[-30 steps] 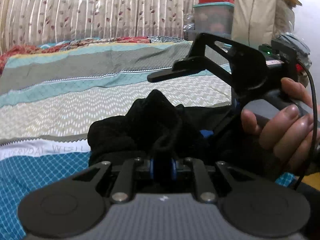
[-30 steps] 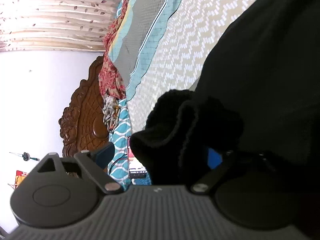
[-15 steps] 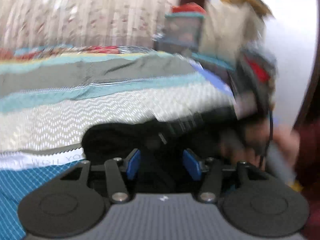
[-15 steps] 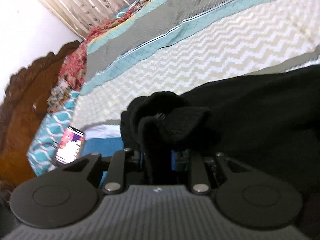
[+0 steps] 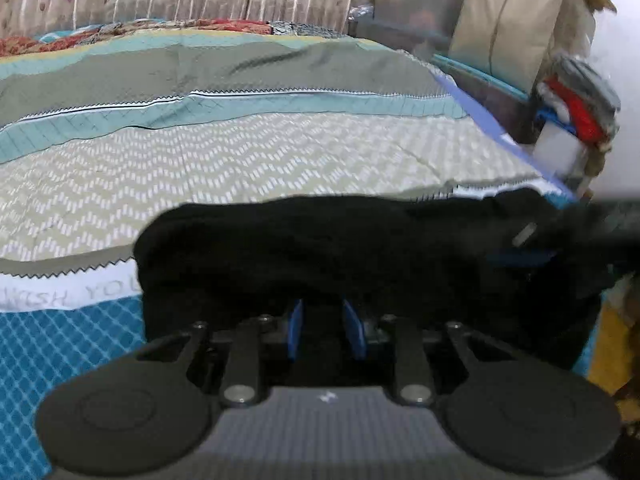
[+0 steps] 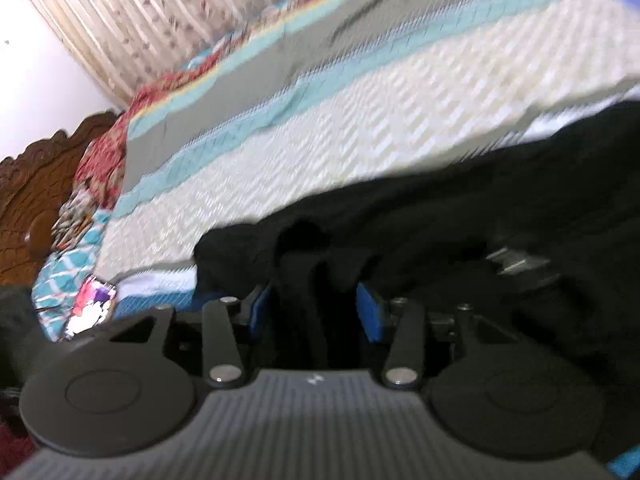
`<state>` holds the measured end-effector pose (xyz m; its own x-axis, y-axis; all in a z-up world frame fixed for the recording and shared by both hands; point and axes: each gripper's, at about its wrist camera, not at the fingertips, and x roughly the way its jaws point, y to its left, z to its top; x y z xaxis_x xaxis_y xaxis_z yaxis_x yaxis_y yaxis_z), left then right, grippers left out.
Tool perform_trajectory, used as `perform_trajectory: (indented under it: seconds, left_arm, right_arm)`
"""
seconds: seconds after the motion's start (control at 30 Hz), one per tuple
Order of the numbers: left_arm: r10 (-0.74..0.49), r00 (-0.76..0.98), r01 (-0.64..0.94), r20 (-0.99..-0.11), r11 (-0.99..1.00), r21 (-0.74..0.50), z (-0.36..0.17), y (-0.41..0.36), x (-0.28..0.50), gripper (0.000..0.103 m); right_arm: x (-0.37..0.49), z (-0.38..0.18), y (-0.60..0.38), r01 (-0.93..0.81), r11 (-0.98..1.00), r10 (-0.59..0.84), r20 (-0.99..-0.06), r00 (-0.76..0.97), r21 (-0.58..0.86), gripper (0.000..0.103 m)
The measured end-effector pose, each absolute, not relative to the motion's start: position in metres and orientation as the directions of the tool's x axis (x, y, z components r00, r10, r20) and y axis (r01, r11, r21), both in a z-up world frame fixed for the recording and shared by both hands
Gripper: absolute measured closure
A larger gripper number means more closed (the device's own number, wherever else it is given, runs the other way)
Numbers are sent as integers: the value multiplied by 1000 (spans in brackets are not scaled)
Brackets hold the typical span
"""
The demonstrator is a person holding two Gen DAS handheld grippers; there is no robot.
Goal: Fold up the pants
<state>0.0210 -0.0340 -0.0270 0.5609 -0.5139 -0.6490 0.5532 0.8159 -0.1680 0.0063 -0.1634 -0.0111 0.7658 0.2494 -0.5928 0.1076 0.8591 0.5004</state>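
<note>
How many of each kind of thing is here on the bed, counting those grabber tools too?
Black pants: 1
Hand-held grippers: 2, left hand-held gripper and right hand-held gripper
Patterned bedspread: 1
Total: 4

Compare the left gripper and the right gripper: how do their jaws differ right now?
The left gripper has its jaws narrow, and they have just been closing; the right gripper has its jaws wider, and they have just been opening. A fold of the black pants hangs loosely between the right gripper's pads, while whether the left gripper pinches cloth is too dark to tell. Both point across the pants toward the striped bedspread.
</note>
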Motion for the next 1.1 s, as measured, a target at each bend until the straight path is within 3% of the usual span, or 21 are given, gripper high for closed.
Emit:
perform_trajectory:
  seconds: [0.13, 0.3, 0.4, 0.5, 0.63, 0.73, 0.77, 0.83, 0.9, 1.0, 1.1]
  left_arm:
    - [-487, 587, 575, -647, 813, -90, -31, -45, 10, 80]
    - [-471, 598, 579, -648, 814, -57, -32, -50, 4, 80]
    - [-454, 611, 579, -649, 815, -25, -31, -54, 2, 80]
    - [-448, 609, 580, -654, 815, -18, -31, -55, 3, 80]
    - [-436, 605, 583, -666, 813, -3, -26, -58, 4, 78]
    - [-433, 578, 572, -691, 819, -35, -13, -52, 8, 70]
    - [-449, 565, 569, -692, 820, -68, -6, -47, 8, 63]
    - [-492, 552, 567, -673, 814, -130, 10, -35, 8, 54]
    - [-516, 565, 567, -644, 810, -152, 28, -27, 5, 48]
    - [-534, 570, 575, -624, 802, -161, 49, -30, 5, 44]
    - [-563, 539, 594, -626, 781, -191, 64, -48, 12, 41]
  right_arm:
    - [2, -6, -172, 130, 844, 217, -553, 804, 520, 57]
    - [39, -8, -148, 14, 814, 365, -530, 765, 580, 62]
    - [66, -19, -129, 4, 843, 370, -584, 722, 539, 63]
    - [92, -47, -138, 129, 860, 294, -685, 666, 494, 67]
    - [97, -57, -159, 180, 810, 323, -681, 657, 558, 67]
    - [71, -30, -168, 120, 827, 302, -615, 728, 549, 62]
    - [58, -21, -179, 107, 823, 291, -576, 764, 557, 62]
    - [27, -7, -210, 129, 829, 212, -519, 828, 544, 55]
    - [-8, -1, -242, 207, 847, 74, -494, 866, 490, 39]
    - [-57, -8, -291, 373, 820, -128, -496, 859, 434, 25]
    - [-88, -33, -326, 507, 739, -217, -555, 803, 445, 23]
